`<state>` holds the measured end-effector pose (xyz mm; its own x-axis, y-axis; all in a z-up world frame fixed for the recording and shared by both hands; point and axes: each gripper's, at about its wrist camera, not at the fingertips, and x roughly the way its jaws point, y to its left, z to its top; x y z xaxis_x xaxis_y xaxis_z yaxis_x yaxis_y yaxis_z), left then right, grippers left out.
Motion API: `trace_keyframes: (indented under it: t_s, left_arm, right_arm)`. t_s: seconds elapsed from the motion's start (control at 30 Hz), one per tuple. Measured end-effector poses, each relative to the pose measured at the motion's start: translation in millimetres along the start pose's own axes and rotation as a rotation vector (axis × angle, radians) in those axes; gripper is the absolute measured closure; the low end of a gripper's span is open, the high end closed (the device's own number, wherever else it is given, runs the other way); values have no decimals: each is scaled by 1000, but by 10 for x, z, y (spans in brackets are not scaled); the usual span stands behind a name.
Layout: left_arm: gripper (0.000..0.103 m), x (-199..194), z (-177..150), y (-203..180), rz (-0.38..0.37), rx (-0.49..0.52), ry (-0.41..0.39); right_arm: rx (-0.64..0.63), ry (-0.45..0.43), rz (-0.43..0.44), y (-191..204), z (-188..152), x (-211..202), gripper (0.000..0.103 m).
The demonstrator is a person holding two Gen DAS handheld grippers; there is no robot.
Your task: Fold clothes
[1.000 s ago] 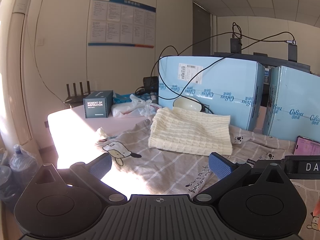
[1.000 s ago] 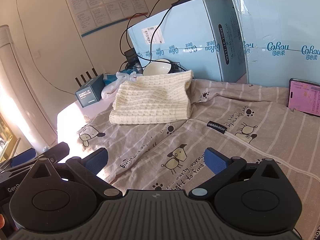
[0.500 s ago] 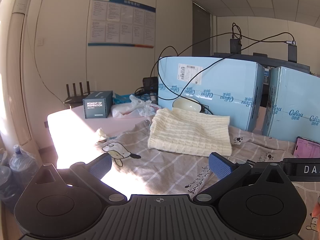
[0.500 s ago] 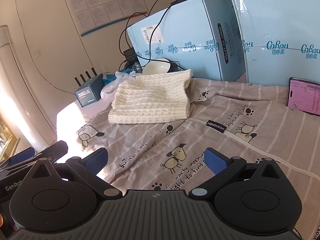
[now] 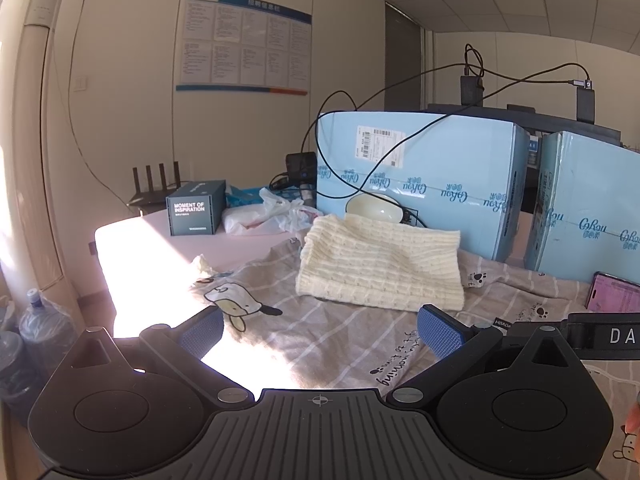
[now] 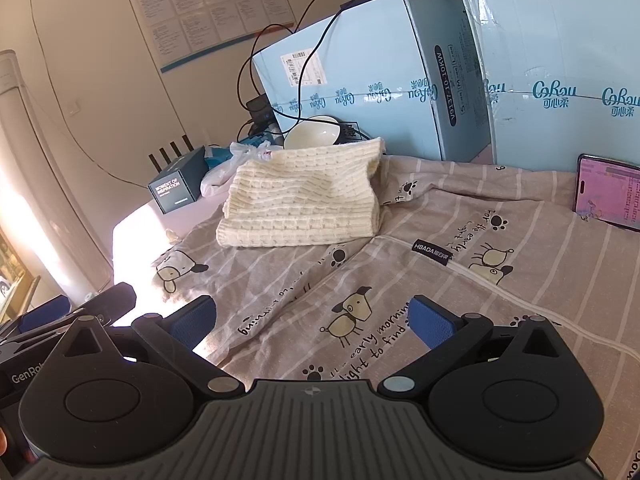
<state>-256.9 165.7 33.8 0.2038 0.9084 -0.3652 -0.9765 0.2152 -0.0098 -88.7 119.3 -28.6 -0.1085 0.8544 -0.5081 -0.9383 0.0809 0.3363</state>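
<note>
Left wrist view, both tongs [image 5: 320,330] [image 6: 314,320] spread empty over dog-print sheet [image 5: 340,336], folded cream knit [image 5: 380,268] beyond

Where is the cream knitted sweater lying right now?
In both views the sweater lies folded on the grey sheet, centre-left, just before the white bowl and blue boxes.

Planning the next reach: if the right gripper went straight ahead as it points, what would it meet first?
Probably the dog-print grey sheet just beyond the open right gripper; the folded cream knit lies farther, slightly left.

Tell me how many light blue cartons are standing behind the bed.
2: one carton behind the folded cream sweater, the other carton to its right, behind the phone. More may be hidden.
</note>
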Motion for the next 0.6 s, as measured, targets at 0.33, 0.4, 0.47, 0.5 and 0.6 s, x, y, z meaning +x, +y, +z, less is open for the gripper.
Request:
trace_keyframes:
  t_s: [0.33, 0.4, 0.47, 0.5, 0.6]
  left_arm:
    - [0, 1, -17, 11, 0, -7, -1]
    - [0, 5, -19, 14, 1, -8, 0]
    - [0, 5, -22, 18, 1, -8, 2]
    - [0, 5, -24, 17, 0, -8, 3]
    - [0, 5, -26, 13, -1, -5, 2]
  right_arm:
    - [-1, 2, -1, -2, 2, 0, 0]
    - [-1, 2, -1, -3, 3, -1, 0]
    - [-1, 2, -1, -1, 3, -1, 0]
    - [-1, 2, -1, -2, 3, -1, 0]
    - [-1, 2, -1, -1, 2, 0, 0]
